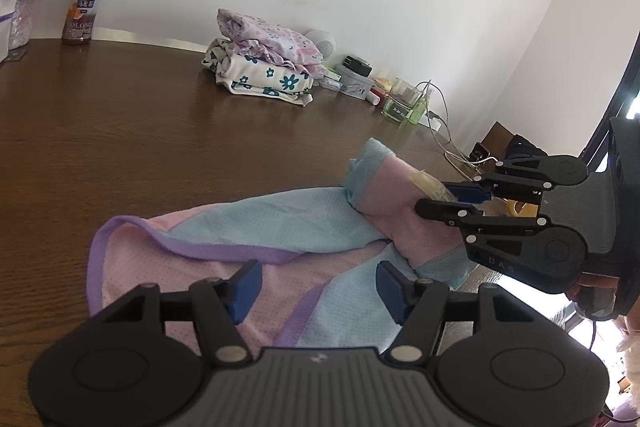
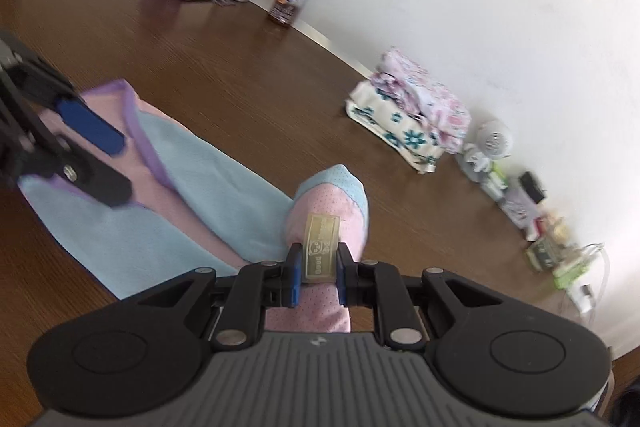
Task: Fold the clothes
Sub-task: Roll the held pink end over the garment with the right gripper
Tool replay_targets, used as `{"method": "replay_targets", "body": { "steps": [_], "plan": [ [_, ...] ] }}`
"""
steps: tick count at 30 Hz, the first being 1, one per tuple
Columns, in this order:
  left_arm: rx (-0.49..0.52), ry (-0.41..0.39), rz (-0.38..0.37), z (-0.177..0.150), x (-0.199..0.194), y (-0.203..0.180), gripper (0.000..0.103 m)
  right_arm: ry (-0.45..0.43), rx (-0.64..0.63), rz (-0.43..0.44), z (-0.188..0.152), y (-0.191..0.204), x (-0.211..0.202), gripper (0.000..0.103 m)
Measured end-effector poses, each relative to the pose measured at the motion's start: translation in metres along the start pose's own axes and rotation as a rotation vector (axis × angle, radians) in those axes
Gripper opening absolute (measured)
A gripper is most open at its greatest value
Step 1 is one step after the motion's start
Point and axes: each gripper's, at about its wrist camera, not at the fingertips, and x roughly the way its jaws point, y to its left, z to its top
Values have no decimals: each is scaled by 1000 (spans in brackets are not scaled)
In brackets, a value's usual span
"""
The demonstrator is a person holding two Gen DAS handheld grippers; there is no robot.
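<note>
Dark brown wood-grain worktop (image 1: 120, 147) carries everything. Pink and light-blue mesh garment with purple trim (image 1: 208, 259) lies spread on it, directly under and ahead of the left gripper (image 1: 318, 289), whose jaws are wide apart and hold nothing. Right gripper (image 2: 317, 275) has its jaws clamped on a raised fold of the garment, over the yellow rubber label (image 2: 322, 247), lifting that end off the worktop. Stack of folded floral clothes (image 1: 264, 67) sits well ahead by the wall.
</note>
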Motion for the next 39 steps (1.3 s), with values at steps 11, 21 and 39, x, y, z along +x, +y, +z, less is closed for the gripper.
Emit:
{"method": "replay_targets", "body": {
  "steps": [11,21,39],
  "plan": [
    [-8,14,4,-3,4,2,63,-77,254,249,0,8,8,23],
    [-45,22,-12,-2,7,8,64,-170,504,194,-46,-39,-23,27],
    [263,-7,-58,-12,17,-76,66,-175,618,174,-97,-50,-35,32]
  ]
}}
